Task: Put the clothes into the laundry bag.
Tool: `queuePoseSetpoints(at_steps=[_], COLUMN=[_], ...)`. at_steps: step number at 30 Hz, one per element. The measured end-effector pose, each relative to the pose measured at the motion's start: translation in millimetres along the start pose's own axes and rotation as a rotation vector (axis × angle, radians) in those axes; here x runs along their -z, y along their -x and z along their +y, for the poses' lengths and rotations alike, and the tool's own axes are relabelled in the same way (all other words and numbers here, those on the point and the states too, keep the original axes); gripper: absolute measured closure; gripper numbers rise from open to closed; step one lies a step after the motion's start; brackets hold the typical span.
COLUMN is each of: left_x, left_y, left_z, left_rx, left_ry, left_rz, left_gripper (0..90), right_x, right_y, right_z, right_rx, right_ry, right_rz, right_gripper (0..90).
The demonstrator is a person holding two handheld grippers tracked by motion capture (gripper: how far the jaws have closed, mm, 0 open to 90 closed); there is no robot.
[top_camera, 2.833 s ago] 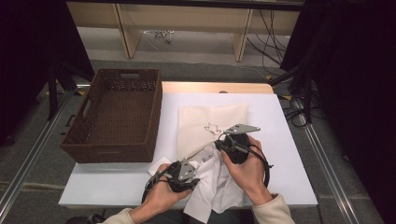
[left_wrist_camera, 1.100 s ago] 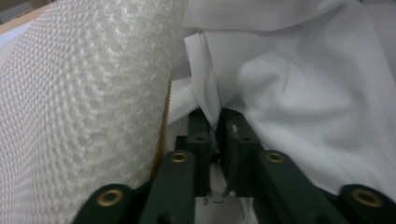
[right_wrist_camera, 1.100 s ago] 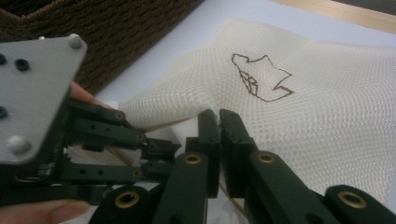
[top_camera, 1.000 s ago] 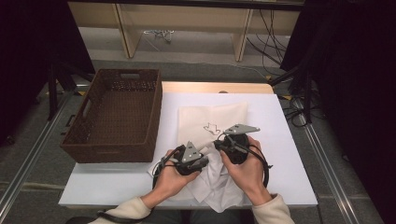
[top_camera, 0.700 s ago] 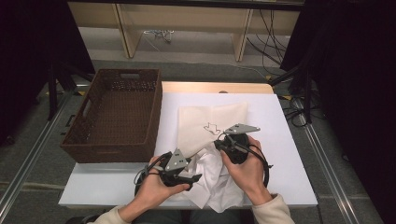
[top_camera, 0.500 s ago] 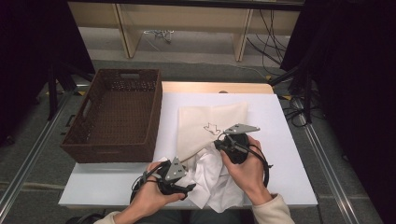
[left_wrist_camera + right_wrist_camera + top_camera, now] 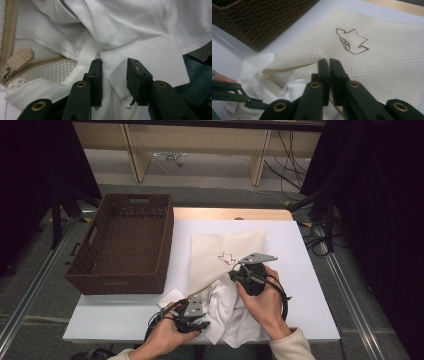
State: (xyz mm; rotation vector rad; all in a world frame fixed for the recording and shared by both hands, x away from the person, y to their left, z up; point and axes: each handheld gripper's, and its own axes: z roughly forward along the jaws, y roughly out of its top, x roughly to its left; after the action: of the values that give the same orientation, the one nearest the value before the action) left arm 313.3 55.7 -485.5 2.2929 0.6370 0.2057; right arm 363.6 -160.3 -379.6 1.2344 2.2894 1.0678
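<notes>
My right gripper (image 7: 329,65) pinches the mesh bag (image 7: 225,252) at its zipper edge mid-table; my left gripper (image 7: 113,75), jaws spread, straddles the white shirt (image 7: 230,312) spilling out. Closing carelessly, I might snag the zipper (image 7: 17,58).

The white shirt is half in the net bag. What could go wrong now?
1. The left gripper is open around a fold of the white shirt, so the cloth could slide away.
2. The zipper lies right beside the shirt and might snag it.
3. The right gripper pinches the mesh bag edge; if it slips, the opening may close.
</notes>
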Motion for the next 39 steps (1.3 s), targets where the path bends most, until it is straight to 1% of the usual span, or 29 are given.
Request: queuePoseSetpoints(at_steps=[2,3,6,7,8,9,10,11,15,16,18,19,20,21,22,23,24,25,26,27,28,29,30,31,34,35,37,38,39], left_x=[-0.1,0.2,-1.3,-1.6,-2.4,-2.7,-3.3,-3.4,-3.4,-3.0,-2.0,-2.6,-1.1,-1.0,0.3,1.0,2.1,3.3,3.4,1.5,-1.0,-4.5,-7.7,-13.2,-26.1,-30.6,-33.6,-33.9,-33.2], left_y=[-1.3,-2.6,-5.9,-5.7,-7.1,-8.5,-8.8,-7.4,-8.2,-9.7,-10.4,-9.3,-10.1,-10.6,-10.3,-11.1,-10.9,-12.5,-13.6,-14.2,-14.4,-15.8,-18.9,-19.3,-25.0,-27.1,-28.8,-29.2,-29.0], left_z=[0.5,1.1,1.6,1.9,2.0,2.5,2.9,3.0,3.5,3.6,5.3,6.8,9.2,11.9,15.7,20.0,24.9,30.0,34.9,39.7,44.0,47.8,51.1,54.2,58.1,58.2,57.6,57.0,56.2], left_rx=[0.014,0.006,0.03,0.046,0.053,0.042,0.029,0.043,0.05,0.057,0.08,0.098,0.096,0.108,0.122,0.122,0.13,0.113,0.106,0.113,0.119,0.126,0.096,0.112,0.089,0.094,0.092,0.088,0.081], left_ry=[-0.004,-0.007,-0.012,-0.004,-0.003,-0.004,0.0,-0.005,0.005,0.011,0.033,0.06,0.064,0.092,0.111,0.134,0.157,0.159,0.165,0.187,0.197,0.207,0.203,0.197,0.186,0.177,0.185,0.185,0.187], left_rz=[-0.002,-0.001,-0.006,-0.008,-0.014,0.002,0.0,0.003,-0.001,0.0,-0.011,-0.025,-0.019,-0.035,-0.027,-0.026,-0.029,-0.009,-0.007,-0.016,0.001,0.001,0.016,0.024,0.051,0.061,0.06,0.058,0.059], left_gripper=[67.5,68.7,75.0,77.9,80.1,82.8,86.1,87.2,88.7,88.9,89.1,89.2,89.2,89.2,89.2,89.3,89.2,89.3,89.3,89.2,89.2,89.2,89.2,89.2,89.0,88.9,88.8,88.3,87.3], right_x=[-0.2,-0.1,-0.5,-1.3,-0.4,-0.3,-0.3,-0.9,-1.7,-1.0,-1.1,-0.5,-0.6,-0.4,-0.3,-0.7,-0.9,-1.2,-2.0,-1.0,-0.5,-0.7,0.0,-0.4,-0.3,-1.4,-2.7,-2.5,-1.2], right_y=[-0.1,-0.1,0.2,1.7,0.4,0.3,0.1,0.7,-0.2,-1.1,-1.4,-1.8,-1.7,-1.8,-1.8,-1.4,-2.1,-2.3,-1.4,-2.5,-3.7,-3.2,-2.4,-2.9,-2.3,-1.4,-0.4,0.7,-0.5], right_z=[0.0,0.0,-0.1,-0.1,-0.2,-0.3,-0.2,-0.2,-0.4,-0.6,-0.5,-0.4,-0.5,-0.4,-0.4,-0.6,-0.5,-0.4,-0.3,-0.3,-0.3,-0.5,-0.3,0.0,-0.3,-0.7,-1.3,-1.3,-1.2], right_rx=[-0.002,-0.002,-0.001,0.02,0.002,0.001,0.002,0.012,0.0,-0.022,-0.021,-0.019,-0.016,-0.02,-0.019,-0.007,-0.014,-0.007,0.011,-0.001,-0.012,-0.003,0.006,-0.006,-0.014,-0.006,-0.016,-0.002,-0.031], right_ry=[0.0,-0.002,-0.002,0.006,-0.004,-0.005,-0.005,0.0,-0.005,-0.013,-0.012,-0.014,-0.011,-0.013,-0.015,-0.013,-0.013,-0.009,0.003,-0.005,-0.007,-0.002,-0.002,0.001,-0.004,0.0,0.007,0.008,-0.002], right_rz=[-0.002,0.0,0.003,0.004,0.004,0.003,0.004,0.004,0.006,0.012,0.012,0.002,0.0,0.001,0.002,0.001,-0.003,-0.001,0.0,0.004,0.002,-0.001,-0.006,0.002,0.001,0.0,0.0,0.009,0.009], right_gripper=[89.0,89.0,89.0,89.0,89.0,89.0,89.0,89.0,89.0,89.0,89.0,89.0,89.0,89.0,89.0,89.0,89.0,89.0,89.0,89.0,89.0,89.0,89.0,89.0,89.0,89.0,89.0,89.0,89.0])
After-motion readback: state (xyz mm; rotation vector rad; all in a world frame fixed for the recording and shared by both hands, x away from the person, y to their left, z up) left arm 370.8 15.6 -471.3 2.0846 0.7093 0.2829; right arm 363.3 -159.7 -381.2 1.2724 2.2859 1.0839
